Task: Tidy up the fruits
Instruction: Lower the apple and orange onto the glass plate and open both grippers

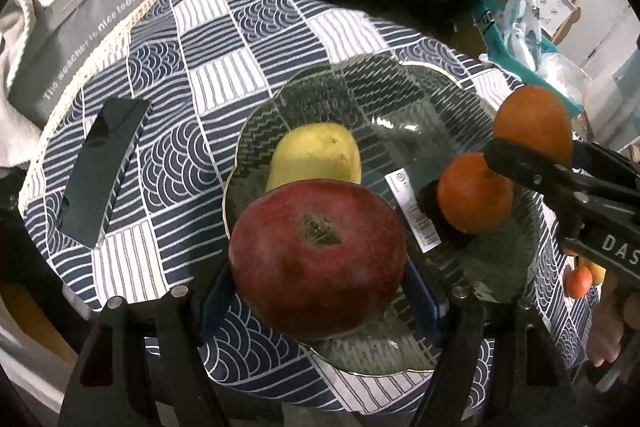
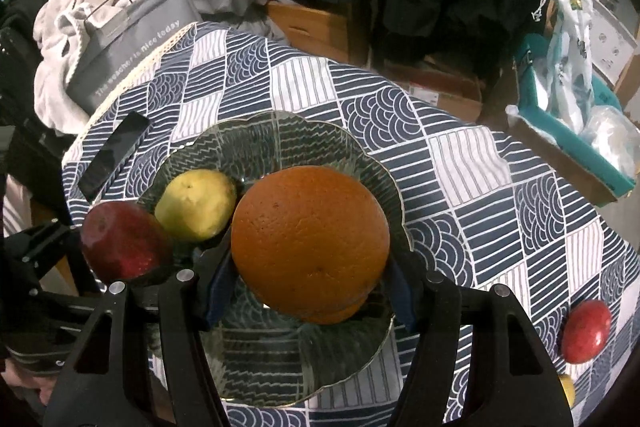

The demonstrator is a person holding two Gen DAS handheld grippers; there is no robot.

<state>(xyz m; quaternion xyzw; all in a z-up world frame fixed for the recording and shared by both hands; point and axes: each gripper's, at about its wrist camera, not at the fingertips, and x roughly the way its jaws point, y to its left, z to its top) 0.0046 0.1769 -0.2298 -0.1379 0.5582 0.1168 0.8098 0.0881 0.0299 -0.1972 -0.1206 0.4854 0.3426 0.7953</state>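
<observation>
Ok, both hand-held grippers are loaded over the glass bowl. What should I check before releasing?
1. Left hand-held gripper holds the red apple: ok.
2. Right hand-held gripper holds the orange: ok.
3. Both fruits over the glass bowl: ok.
4. Free space beside the yellow-green fruit and second orange: ok.
5. Height above the bowl floor: cannot tell.
6. Red fruit remains outside on the tablecloth: not ok.

Left gripper (image 1: 320,267) clamping red apple (image 1: 318,259); right gripper (image 2: 310,267) clamping orange (image 2: 310,239), both hovering over glass bowl (image 2: 384,179).
</observation>
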